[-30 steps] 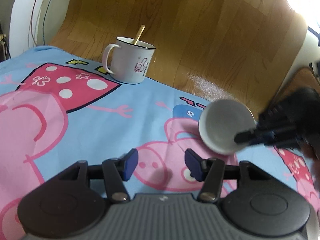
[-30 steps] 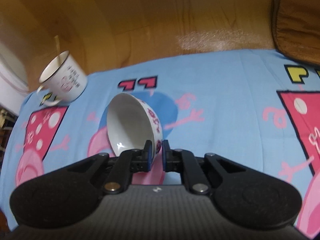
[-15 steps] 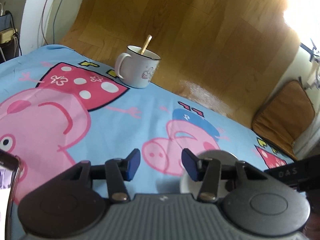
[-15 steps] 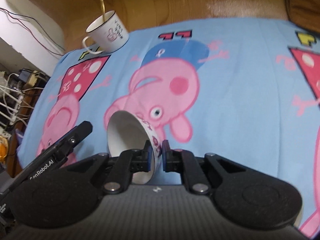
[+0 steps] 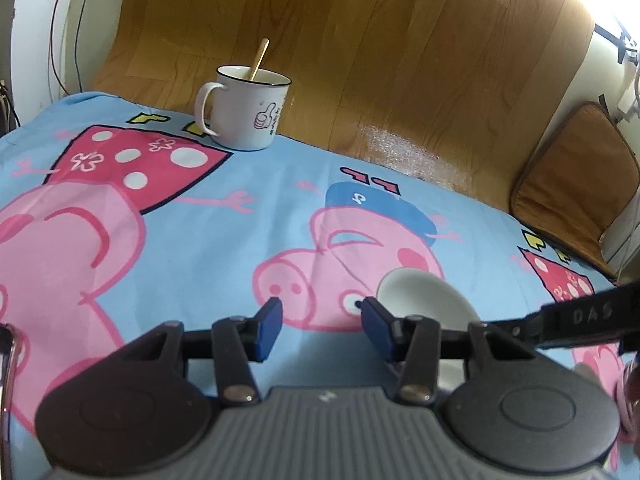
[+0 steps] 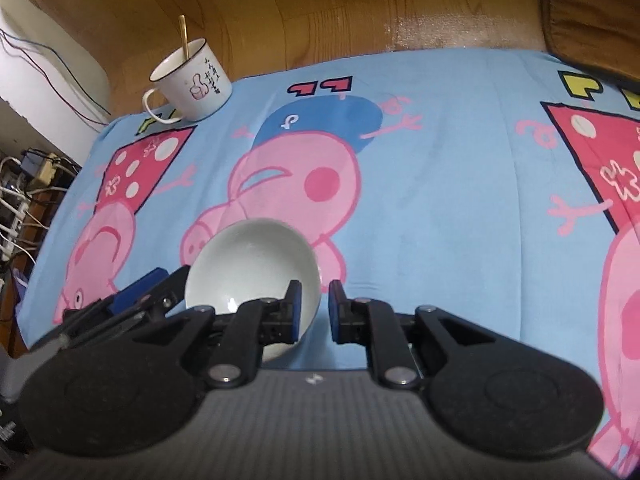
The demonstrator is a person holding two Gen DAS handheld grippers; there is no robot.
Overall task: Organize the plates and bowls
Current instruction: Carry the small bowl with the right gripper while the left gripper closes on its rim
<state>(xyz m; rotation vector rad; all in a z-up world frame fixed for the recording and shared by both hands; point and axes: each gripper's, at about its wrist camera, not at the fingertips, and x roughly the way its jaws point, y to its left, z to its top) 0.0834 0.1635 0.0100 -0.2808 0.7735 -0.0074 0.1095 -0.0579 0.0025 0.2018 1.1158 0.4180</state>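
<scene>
A white bowl (image 6: 252,256) with pink flowers on its outer wall stands upright on the cartoon-pig cloth (image 6: 440,200). My right gripper (image 6: 314,304) straddles its near rim, one pad inside and one outside. The jaws are opening, and a gap shows between the outer pad and the wall. In the left wrist view the bowl (image 5: 424,292) sits just beyond the right finger of my left gripper (image 5: 320,308), which is open with only cloth between its pads. That gripper's fingers (image 6: 140,286) lie just left of the bowl in the right wrist view.
A white mug (image 5: 248,116) with a wooden stick in it stands at the cloth's far edge, also seen as the mug (image 6: 192,80) at far left. Wooden floor lies beyond. A brown cushion (image 5: 572,172) is at far right, and cables (image 6: 24,200) hang off the left side.
The right gripper brought the tilted bowl nearer, set it upright on the cloth and parted its jaws. The left gripper rose and drew back a little; its fingers narrowed slightly.
</scene>
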